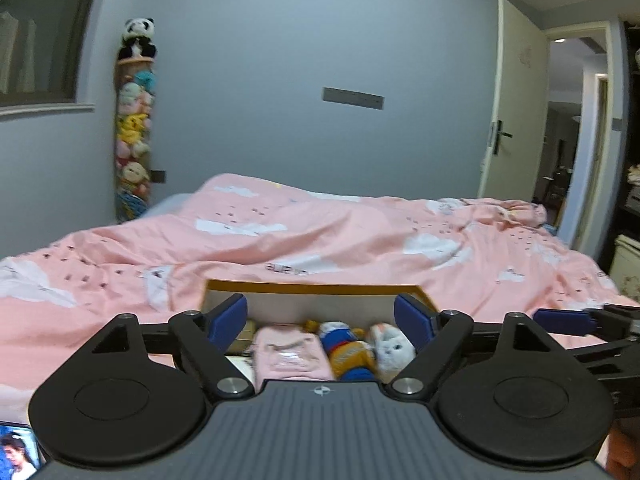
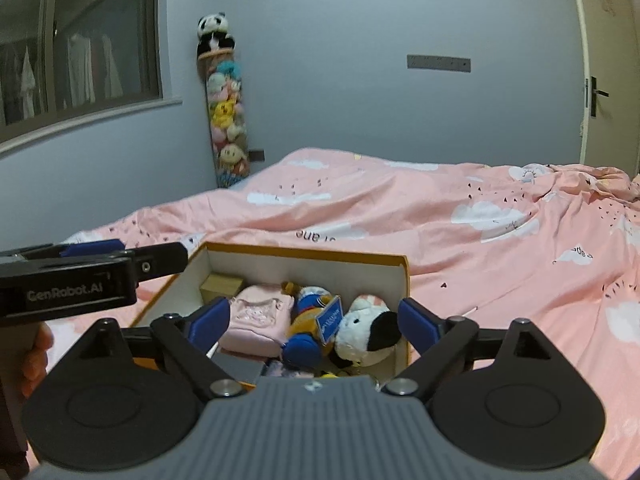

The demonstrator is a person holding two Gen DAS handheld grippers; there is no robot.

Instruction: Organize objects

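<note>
Soft toys and small things sit packed inside an open rectangular cardboard box with an orange rim and white inner walls [image 2: 304,254], which rests on a pink quilt printed with white clouds [image 2: 460,248]. In the right wrist view the box's long axis runs away from the camera toward the far wall, its far short wall square to that line. Along the far half, side by side from left to right, lie a small tan carton [image 2: 222,286], a flat pink pouch [image 2: 256,318], a plush duck in blue and yellow with a blue tag [image 2: 310,322], and a white plush animal with a black patch [image 2: 366,334]. The duck lies lengthwise along the box, its head toward the far wall.

The right gripper [image 2: 314,320] hangs over the near end of the box with its blue pads spread wide, nothing between them being pressed. The left gripper [image 1: 320,320] also stands fully spread above the same box, its pads clear of the toys; in the right wrist view it enters from the left edge, held by a hand [image 2: 34,354].

A tall mesh column of stuffed toys topped by a panda [image 2: 224,108] stands against the blue-grey wall.
</note>
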